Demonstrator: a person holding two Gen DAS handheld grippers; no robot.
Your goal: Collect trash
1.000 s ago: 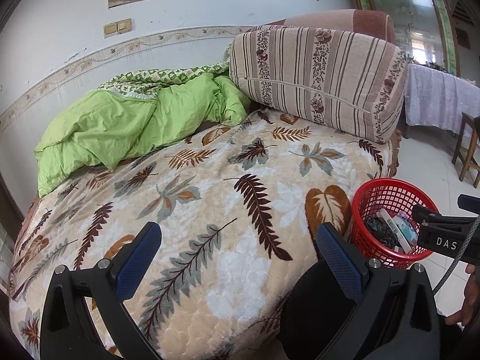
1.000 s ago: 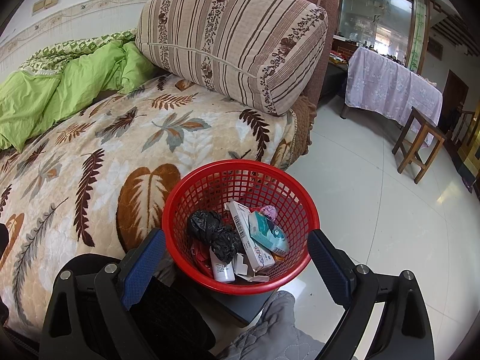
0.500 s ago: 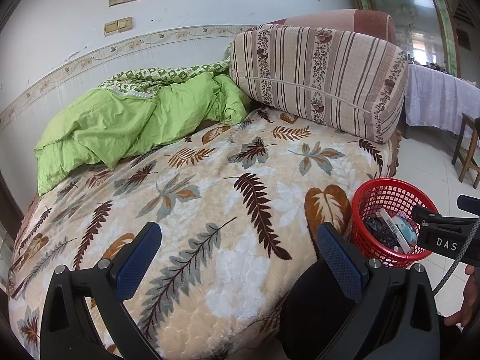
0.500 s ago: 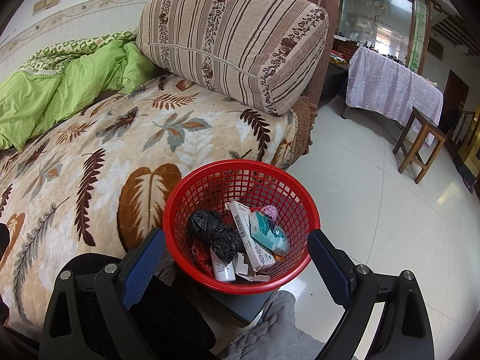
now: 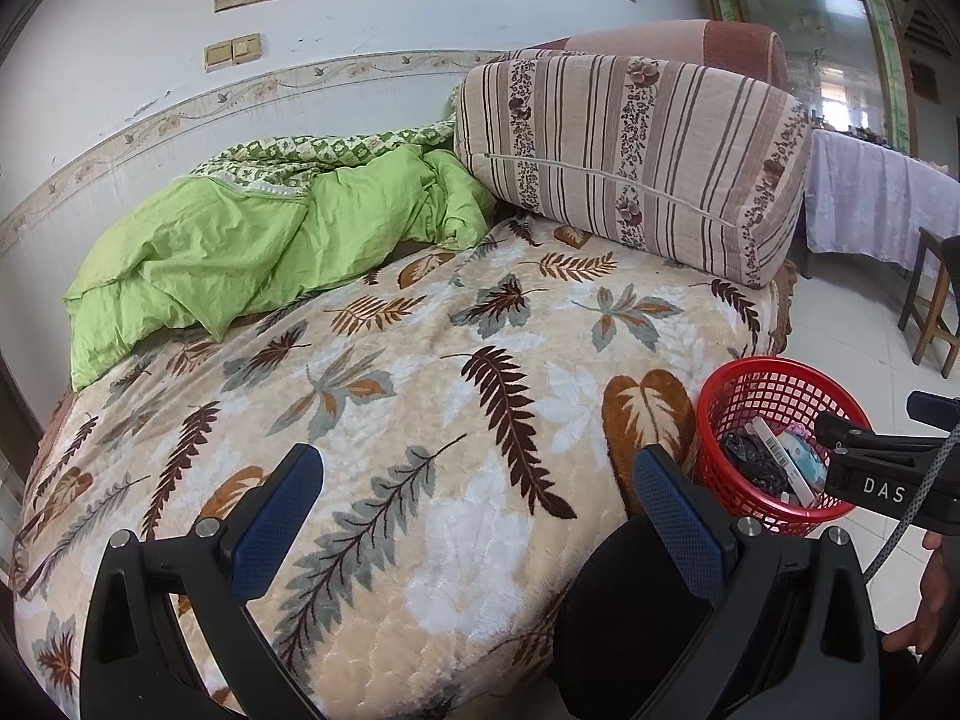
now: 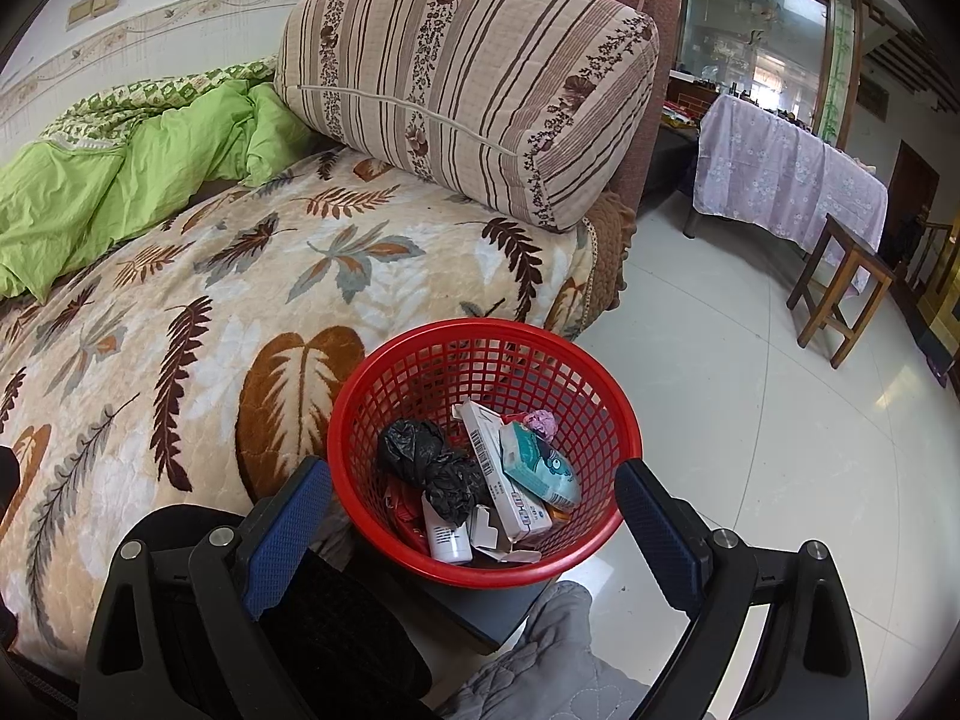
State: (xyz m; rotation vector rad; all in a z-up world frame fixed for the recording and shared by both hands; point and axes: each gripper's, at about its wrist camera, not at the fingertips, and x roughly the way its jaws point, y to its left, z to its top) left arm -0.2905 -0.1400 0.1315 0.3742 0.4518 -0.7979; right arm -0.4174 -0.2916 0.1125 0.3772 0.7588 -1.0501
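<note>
A red mesh basket [image 6: 420, 372] stands beside the bed on a dark low block; it also shows in the left wrist view as the red basket [image 5: 762, 384]. Inside lie a crumpled black bag [image 6: 429, 465], a white carton with a barcode [image 6: 498, 468], a teal packet [image 6: 537, 468], a pink scrap [image 6: 540, 422] and a small white bottle [image 6: 447, 537]. My right gripper [image 6: 474, 531] is open, its blue-padded fingers either side of the basket's near rim, holding nothing. My left gripper [image 5: 480, 516] is open over the leaf-patterned bedspread [image 5: 420, 396], empty.
A striped bolster [image 5: 630, 162] and a green quilt [image 5: 240, 246] lie at the back of the bed. A table under lilac cloth [image 6: 786, 180] and a wooden stool [image 6: 840, 288] stand on the white tiled floor [image 6: 750, 420]. A grey quilted cloth [image 6: 540, 660] lies below the basket.
Both views have shifted only very slightly; the grippers stay open and the basket's contents are the same.
</note>
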